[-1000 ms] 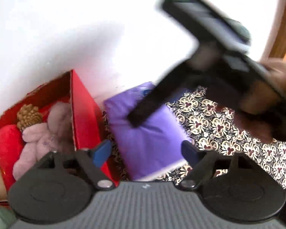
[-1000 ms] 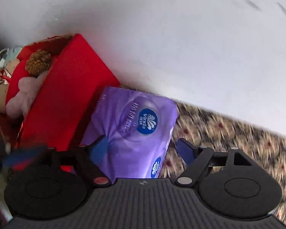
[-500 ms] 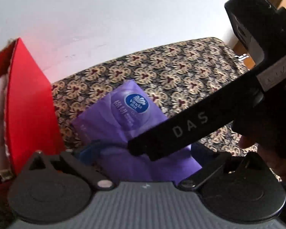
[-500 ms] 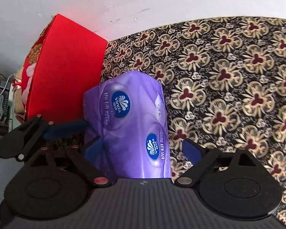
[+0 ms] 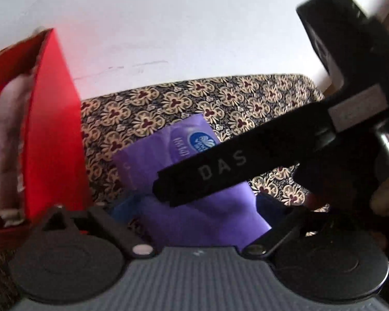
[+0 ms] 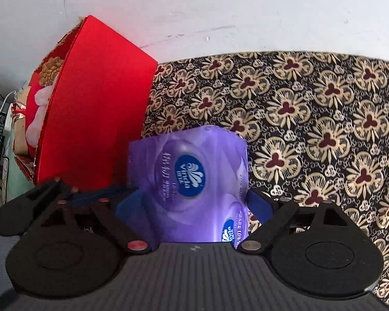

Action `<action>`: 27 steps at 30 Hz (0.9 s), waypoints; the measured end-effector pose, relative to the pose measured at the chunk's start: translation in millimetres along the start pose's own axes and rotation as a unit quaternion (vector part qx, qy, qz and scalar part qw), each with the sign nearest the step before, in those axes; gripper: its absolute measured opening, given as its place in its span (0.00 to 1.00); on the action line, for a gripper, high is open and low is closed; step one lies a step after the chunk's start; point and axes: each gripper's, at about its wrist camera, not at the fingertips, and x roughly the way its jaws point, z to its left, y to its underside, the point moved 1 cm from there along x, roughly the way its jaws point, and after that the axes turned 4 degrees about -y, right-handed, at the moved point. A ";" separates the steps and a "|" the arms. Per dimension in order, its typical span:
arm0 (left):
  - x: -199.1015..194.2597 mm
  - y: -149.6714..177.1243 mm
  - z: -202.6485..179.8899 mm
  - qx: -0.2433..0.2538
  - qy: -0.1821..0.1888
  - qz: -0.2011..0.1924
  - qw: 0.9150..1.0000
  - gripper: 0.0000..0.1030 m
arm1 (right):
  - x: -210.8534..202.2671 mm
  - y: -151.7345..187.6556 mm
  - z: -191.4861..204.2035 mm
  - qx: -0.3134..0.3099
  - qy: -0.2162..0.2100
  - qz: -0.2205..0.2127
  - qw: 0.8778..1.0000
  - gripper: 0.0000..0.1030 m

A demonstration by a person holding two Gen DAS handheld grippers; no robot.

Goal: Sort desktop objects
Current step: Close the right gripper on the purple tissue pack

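Observation:
A purple tissue pack (image 6: pixel 189 171) with blue round logos sits between the blue pads of my right gripper (image 6: pixel 194 204), which touch both its sides and are shut on it. In the left wrist view the same pack (image 5: pixel 168 140) runs away from my left gripper (image 5: pixel 194 206). That gripper stands open, a pad at each side of the pack's near end. The right gripper's black finger (image 5: pixel 220 165) crosses over the pack there. A left finger (image 6: pixel 101 193) reaches the pack's left side.
A red box (image 6: pixel 96 108) stands left of the pack and holds a pink plush toy (image 6: pixel 39 119) and a pine cone (image 6: pixel 50 71). Flowered cloth (image 6: pixel 324 129) stretches to the right, up to a white wall (image 6: pixel 220 7). A hand (image 5: pixel 386 197) grips the right tool.
The pack has come away from the wall and the red box, staying between both grippers' fingers. Patterned cloth now shows behind it. Both cameras have tilted.

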 end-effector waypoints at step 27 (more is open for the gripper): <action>62.6 11.7 17.8 -0.110 0.086 0.072 0.988 1.00 | 16.2 13.6 -5.5 0.035 -0.013 0.023 0.999 0.98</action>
